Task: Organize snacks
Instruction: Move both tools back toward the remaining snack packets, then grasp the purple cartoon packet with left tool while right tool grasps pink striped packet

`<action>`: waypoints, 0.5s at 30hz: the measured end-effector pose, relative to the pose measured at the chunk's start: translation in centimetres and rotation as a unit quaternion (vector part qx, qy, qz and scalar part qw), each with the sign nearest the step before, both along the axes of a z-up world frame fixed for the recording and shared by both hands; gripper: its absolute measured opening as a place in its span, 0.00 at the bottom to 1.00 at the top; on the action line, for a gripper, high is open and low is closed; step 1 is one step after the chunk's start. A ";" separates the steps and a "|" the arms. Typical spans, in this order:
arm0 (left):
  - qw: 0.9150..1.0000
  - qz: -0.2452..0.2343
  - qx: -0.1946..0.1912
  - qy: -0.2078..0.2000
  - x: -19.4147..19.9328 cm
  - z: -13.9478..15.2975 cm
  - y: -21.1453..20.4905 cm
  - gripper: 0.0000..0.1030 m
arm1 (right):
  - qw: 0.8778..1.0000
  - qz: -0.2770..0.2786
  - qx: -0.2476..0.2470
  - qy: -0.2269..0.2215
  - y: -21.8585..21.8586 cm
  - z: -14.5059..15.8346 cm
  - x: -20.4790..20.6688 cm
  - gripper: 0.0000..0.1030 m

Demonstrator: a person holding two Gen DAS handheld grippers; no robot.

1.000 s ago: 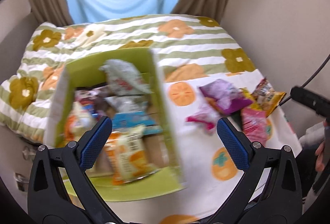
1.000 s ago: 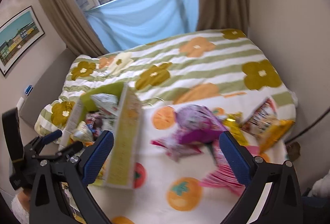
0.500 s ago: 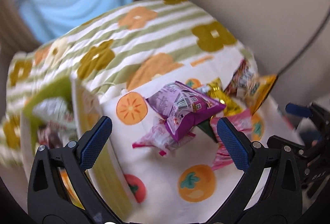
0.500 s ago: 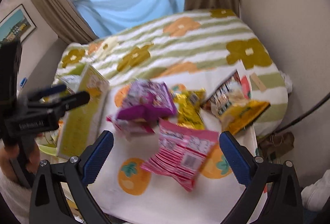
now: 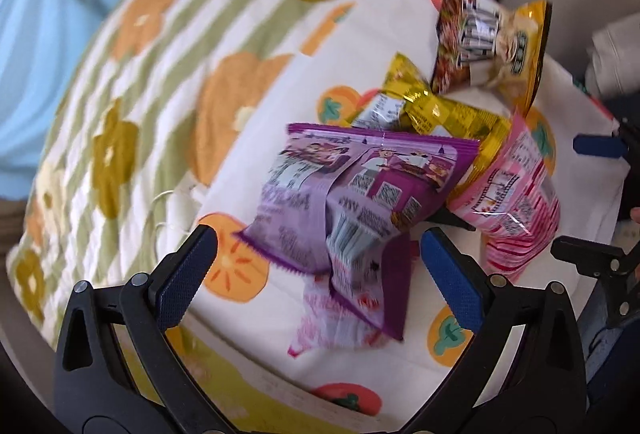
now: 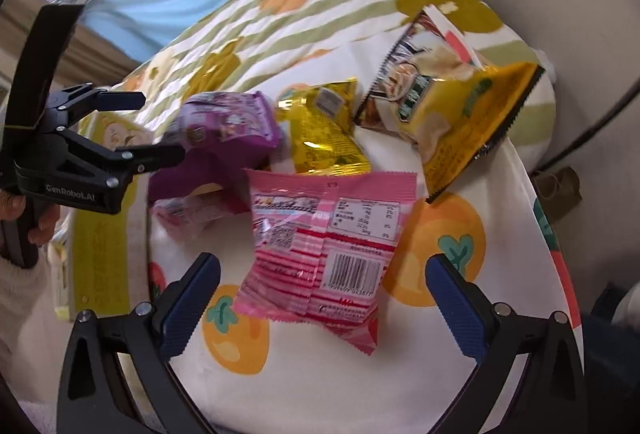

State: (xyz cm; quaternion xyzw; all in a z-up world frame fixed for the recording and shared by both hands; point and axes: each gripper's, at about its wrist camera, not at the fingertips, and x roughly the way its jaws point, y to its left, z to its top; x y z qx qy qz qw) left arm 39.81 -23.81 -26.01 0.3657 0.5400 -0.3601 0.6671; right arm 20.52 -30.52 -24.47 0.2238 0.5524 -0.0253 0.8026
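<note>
Snack bags lie in a loose pile on the bed. A purple bag [image 5: 356,190] sits just ahead of my open, empty left gripper [image 5: 316,274], over a small pink-white packet [image 5: 340,318]. A pink striped bag [image 6: 324,238] lies between the open jaws of my empty right gripper [image 6: 320,298]. A gold bag [image 6: 324,130] and a larger yellow-brown bag [image 6: 448,110] lie behind. The green box [image 6: 100,234] stands at the left. The left gripper shows in the right wrist view [image 6: 136,126], beside the purple bag [image 6: 228,126].
The bed has a floral and striped quilt [image 5: 160,74] with a white persimmon-print sheet [image 6: 436,246]. A wall runs along the right side. A cable [image 6: 592,130] hangs by the bed's right edge. Blue curtain and window lie beyond the bed.
Both grippers have swung right, away from the green box, and moved in close over the snack pile. The left now faces the purple bag, the right the pink striped bag.
</note>
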 end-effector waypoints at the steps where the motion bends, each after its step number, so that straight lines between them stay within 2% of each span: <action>1: 1.000 -0.010 0.004 0.015 0.4 -0.8 -0.3 0.98 | 1.000 -0.004 -0.005 0.007 0.1 -0.3 0.2 0.99; 7: 0.998 -0.039 0.003 0.059 1.4 -3.3 -0.5 0.96 | 0.999 -0.016 -0.005 0.041 0.6 -2.3 1.0 0.99; 8: 0.997 -0.041 0.000 0.068 1.5 -3.6 -0.5 0.94 | 0.999 -0.019 -0.001 0.046 0.6 -2.7 1.0 0.99; 10: 0.995 -0.048 -0.007 0.085 1.6 -4.1 -0.4 0.80 | 0.998 -0.025 0.005 0.049 0.6 -3.3 1.1 0.99; 15: 0.994 -0.055 -0.019 0.095 1.6 -4.3 -0.1 0.68 | 0.998 -0.031 0.013 0.049 0.8 -3.9 1.2 0.99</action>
